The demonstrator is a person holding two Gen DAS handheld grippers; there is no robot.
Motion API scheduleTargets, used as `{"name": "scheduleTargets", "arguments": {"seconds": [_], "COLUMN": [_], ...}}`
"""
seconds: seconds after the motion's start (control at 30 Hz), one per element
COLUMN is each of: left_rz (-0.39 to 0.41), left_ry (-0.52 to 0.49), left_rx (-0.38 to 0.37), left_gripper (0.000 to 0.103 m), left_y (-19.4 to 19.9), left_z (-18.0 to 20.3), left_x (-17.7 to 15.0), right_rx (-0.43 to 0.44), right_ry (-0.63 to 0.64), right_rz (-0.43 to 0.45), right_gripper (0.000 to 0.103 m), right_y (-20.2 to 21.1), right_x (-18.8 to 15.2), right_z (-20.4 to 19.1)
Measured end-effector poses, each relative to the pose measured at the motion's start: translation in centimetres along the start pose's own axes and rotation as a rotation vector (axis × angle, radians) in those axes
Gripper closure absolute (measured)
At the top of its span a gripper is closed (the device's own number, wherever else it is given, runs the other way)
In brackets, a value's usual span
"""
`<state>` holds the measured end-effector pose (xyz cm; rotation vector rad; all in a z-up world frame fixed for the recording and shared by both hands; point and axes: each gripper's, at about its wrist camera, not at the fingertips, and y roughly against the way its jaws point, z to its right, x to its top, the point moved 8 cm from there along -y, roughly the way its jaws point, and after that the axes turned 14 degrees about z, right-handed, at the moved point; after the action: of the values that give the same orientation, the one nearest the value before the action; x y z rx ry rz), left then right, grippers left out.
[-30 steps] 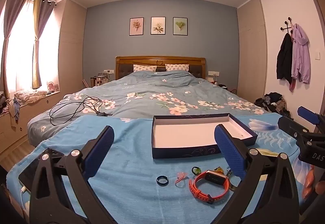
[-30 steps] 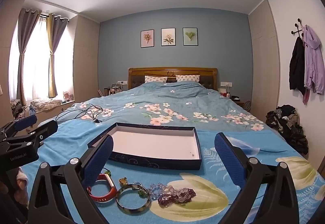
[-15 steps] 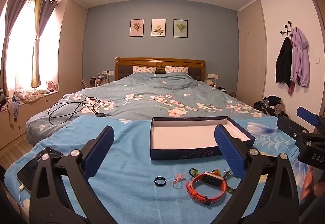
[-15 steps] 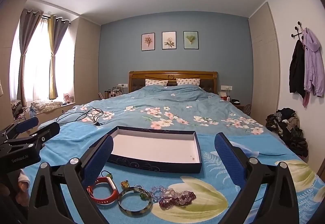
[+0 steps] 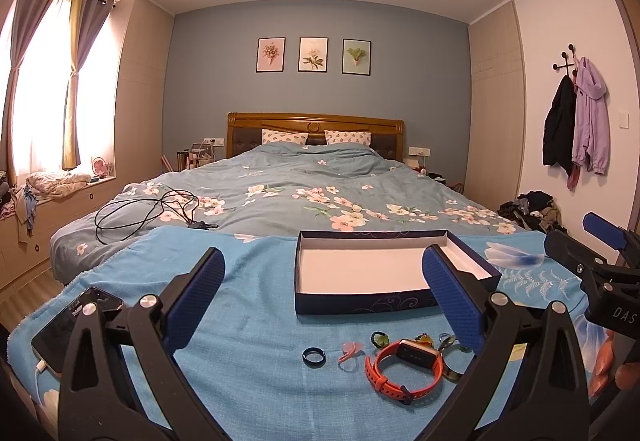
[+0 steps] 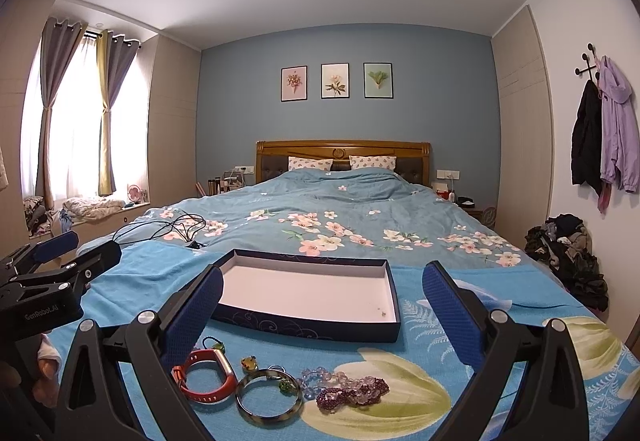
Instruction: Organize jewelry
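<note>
A shallow dark blue box with a white inside lies empty on the blue blanket. In front of it lie an orange watch, a dark ring, a pink piece, a green piece, a grey-green bangle and purple and clear bead bracelets. My left gripper is open and empty above the small pieces. My right gripper is open and empty above the watch and bangle, right of the left one.
A phone on a cable lies at the blanket's left edge. A black cable lies on the flowered bed cover beyond. Clothes are piled on the floor at right.
Both views have tilted slightly upward and drawn back a little; the box and jewelry sit lower in the frames. Nothing on the blanket has moved. Both grippers stay open.
</note>
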<state>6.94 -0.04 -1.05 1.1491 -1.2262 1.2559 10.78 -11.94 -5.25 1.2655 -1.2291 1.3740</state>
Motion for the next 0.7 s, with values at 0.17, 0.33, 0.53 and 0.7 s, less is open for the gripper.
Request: {"name": "scheduleTargets", "arguments": {"seconds": [0.17, 0.33, 0.53, 0.7], "left_rz": [0.0, -0.002, -0.003, -0.004], "left_ry": [0.002, 0.004, 0.008, 0.009], "left_rx": [-0.002, -0.003, -0.004, -0.006], "left_gripper": [0.006, 0.006, 0.006, 0.006], "left_y": [-0.01, -0.04, 0.11, 0.16], "left_z": [0.01, 0.06, 0.1, 0.09], "left_x": [0.01, -0.1, -0.32, -0.46], "right_rx": [0.001, 0.0, 0.001, 0.0], "right_ry": [-0.004, -0.002, -0.003, -0.002], "right_rz": [0.003, 0.005, 0.008, 0.008], "right_gripper": [0.007, 0.007, 0.007, 0.007], "right_y": [0.02, 0.14, 0.26, 0.24], "right_x": [0.1, 0.24, 0.37, 0.3], "right_z": [0.07, 0.02, -0.06, -0.04]}}
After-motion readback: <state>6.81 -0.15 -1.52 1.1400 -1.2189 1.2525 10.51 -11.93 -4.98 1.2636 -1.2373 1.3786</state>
